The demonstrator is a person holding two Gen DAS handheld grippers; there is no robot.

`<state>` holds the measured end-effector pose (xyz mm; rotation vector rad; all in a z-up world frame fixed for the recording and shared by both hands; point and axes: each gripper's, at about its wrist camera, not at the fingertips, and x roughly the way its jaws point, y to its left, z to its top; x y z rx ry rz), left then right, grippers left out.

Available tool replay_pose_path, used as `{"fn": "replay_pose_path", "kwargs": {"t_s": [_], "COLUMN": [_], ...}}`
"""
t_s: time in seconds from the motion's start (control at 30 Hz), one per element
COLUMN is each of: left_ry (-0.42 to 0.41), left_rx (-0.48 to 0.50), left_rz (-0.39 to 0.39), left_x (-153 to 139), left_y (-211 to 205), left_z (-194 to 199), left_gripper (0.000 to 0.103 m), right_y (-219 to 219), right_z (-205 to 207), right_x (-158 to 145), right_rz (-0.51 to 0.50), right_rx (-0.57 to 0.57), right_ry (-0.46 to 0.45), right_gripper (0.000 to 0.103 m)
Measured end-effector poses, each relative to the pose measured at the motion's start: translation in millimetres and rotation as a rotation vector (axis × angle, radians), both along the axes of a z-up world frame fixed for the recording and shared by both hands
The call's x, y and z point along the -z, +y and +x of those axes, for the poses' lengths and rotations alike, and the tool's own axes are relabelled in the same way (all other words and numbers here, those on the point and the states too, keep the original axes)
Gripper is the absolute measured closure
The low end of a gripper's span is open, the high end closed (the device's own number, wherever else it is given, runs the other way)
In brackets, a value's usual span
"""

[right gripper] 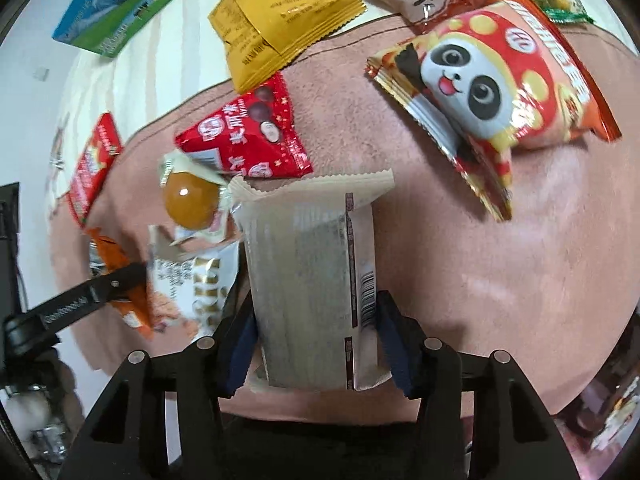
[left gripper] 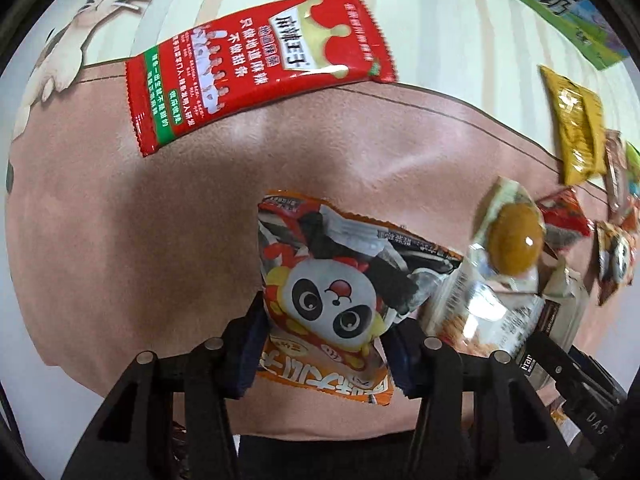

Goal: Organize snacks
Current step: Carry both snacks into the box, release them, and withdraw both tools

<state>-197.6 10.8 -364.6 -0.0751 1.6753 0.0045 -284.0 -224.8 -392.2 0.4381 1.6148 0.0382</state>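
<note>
Left wrist view: left gripper (left gripper: 324, 344) clamps a panda snack bag (left gripper: 332, 280), lifted clear for sorting. Right gripper (right gripper: 316, 344) clamps a beige wrapper (right gripper: 312, 280); other snacks lie ahead.

A home setting, by the look of it: the counter is covered with a soft cartoon mat (left gripper: 360, 128) in pink and cream, a cat drawing (left gripper: 68, 40) at upper left, with retail snack packets (right gripper: 280, 16) and a milk carton (right gripper: 132, 4) scattered across it.
</note>
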Motion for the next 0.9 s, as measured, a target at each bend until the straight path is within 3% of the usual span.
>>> {"fn": "replay_pose_path", "kwargs": {"t_s": [0.27,0.43,0.67,0.8,0.9], "left_ry": [-0.064,-0.137,-0.216,-0.267,-0.291], "left_rx": [0.001,0.032,0.042,0.047,0.056], "left_rz": [-0.092,-0.162,-0.269,-0.288,-0.282], "left_x": [-62.0,-111.1,-167.8,-195.7,-208.5], "left_y": [-4.1,-21.5,-40.9,-50.2,-58.6], "left_z": [-1.6,18.6,93.9,138.2,179.8], "left_gripper": [0.054,0.054,0.054,0.054,0.054], "right_y": [-17.8,-29.6,-32.9,-44.9,-38.7], "right_z": [8.5,35.5,95.3,145.1,194.4], "right_x": [-77.1,-107.8,-174.0,-209.1,-217.6], "right_rz": [0.095,0.151,0.208,0.181,0.136], "right_rx": [-0.044,-0.048,-0.004,0.008,0.015], "right_ry": [-0.058,-0.137,-0.303,-0.403,-0.466], "right_gripper": [0.045,0.045,0.045,0.045,0.045]}}
